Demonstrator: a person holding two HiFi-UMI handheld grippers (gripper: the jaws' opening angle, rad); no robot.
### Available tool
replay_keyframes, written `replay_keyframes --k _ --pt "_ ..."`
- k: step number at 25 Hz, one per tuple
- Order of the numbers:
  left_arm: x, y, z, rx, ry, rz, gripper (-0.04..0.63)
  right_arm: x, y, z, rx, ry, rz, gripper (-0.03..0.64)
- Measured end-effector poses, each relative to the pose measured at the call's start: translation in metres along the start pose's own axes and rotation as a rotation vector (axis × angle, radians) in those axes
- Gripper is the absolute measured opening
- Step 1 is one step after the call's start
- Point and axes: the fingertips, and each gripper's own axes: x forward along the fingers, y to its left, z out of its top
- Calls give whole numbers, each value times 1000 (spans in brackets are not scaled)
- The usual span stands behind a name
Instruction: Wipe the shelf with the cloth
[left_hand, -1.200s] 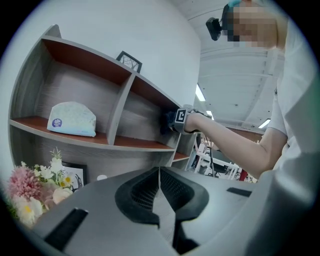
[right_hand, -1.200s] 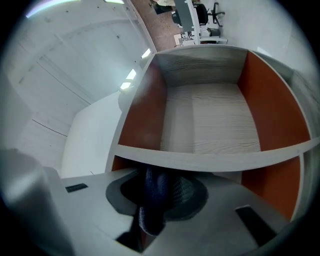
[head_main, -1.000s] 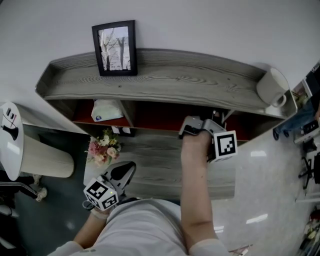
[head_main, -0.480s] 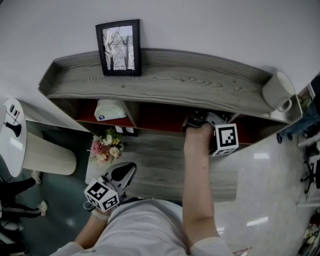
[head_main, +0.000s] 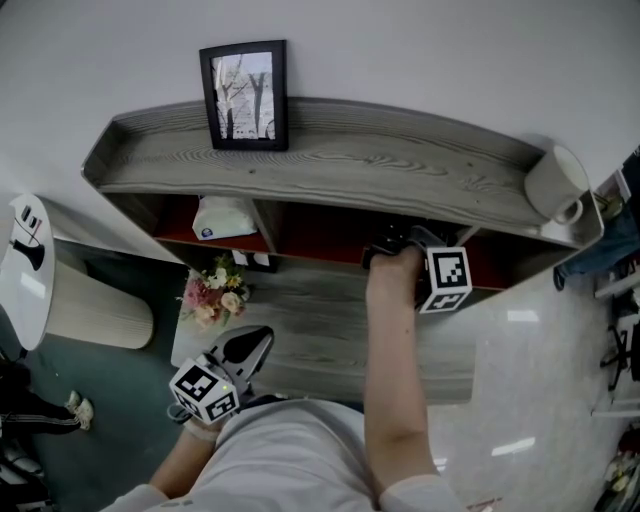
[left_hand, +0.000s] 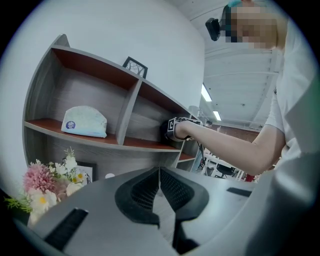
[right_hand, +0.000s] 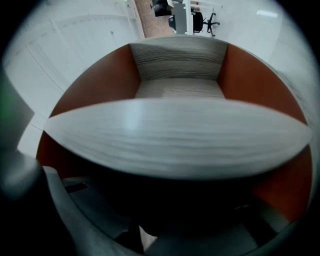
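The grey wood-grain shelf (head_main: 340, 160) fills the upper half of the head view. Its curved top board runs from left to right, with red-lined compartments beneath. Your right forearm (head_main: 395, 400) reaches up the middle of the frame towards it.

On the top board a black picture frame (head_main: 245, 95) stands at upper left, and a white mug (head_main: 555, 185) sits at the far right end. A white pack with a blue label (head_main: 222, 218) lies in the left compartment. A bunch of pink and white flowers (head_main: 212, 295) stands on the level below it.

Your right gripper (head_main: 388, 240) is pushed into the middle compartment, under the top board. In its own view a blurred shelf edge crosses the centre, and the jaws lie in shadow at the bottom, drawn nearly together. A dark mass surrounds them, and you cannot tell whether it is the cloth.

Your left gripper (head_main: 255, 340) hangs at lower left, well apart from the shelf, its jaws pressed together with nothing between them.
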Motion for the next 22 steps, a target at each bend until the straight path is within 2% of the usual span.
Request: replay_keyframes --k 4,11,17,22 --pt "-4 1 -2 3 -3 2 17 -8 -33 -2 39 -4 -115 78" --pt "-8 1 -4 -4 4 -2 17 -27 -52 -2 93 2 -195 78" --pt "-5 -2 -7 -2 12 -26 17 -49 -57 4 52 -4 -190 78" --pt "-1 -7 -7 2 21 -52 17 -61 -33 -1 -41 36 -110 76"
